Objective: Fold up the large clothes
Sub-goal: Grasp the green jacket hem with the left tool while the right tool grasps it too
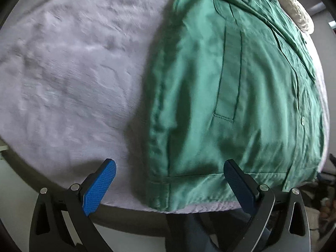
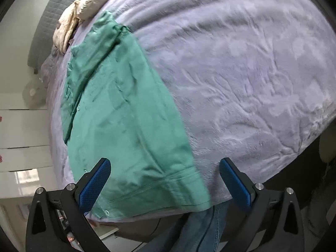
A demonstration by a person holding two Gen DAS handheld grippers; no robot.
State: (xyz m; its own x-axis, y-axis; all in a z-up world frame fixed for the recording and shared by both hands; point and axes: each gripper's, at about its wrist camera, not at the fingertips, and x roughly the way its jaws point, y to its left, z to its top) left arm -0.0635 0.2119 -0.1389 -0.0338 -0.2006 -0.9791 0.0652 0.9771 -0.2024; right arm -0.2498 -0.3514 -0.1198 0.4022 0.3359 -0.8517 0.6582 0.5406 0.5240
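My left claw (image 1: 169,169) hangs spread wide over the near hem of the green shirt (image 1: 231,84), holding nothing. My right claw (image 2: 164,167) gapes just as empty above the same hem. The shirt lies partly folded on the lilac blanket (image 2: 241,63) of the bed, a cream garment (image 2: 84,6) beyond it

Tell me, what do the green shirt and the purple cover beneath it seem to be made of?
The green shirt looks like thin woven fabric, maybe cotton or a blend: crisp stitched pocket, fine creases, slight sheen. The purple cover looks like plush fleece: a fuzzy nap with brushed streaks.
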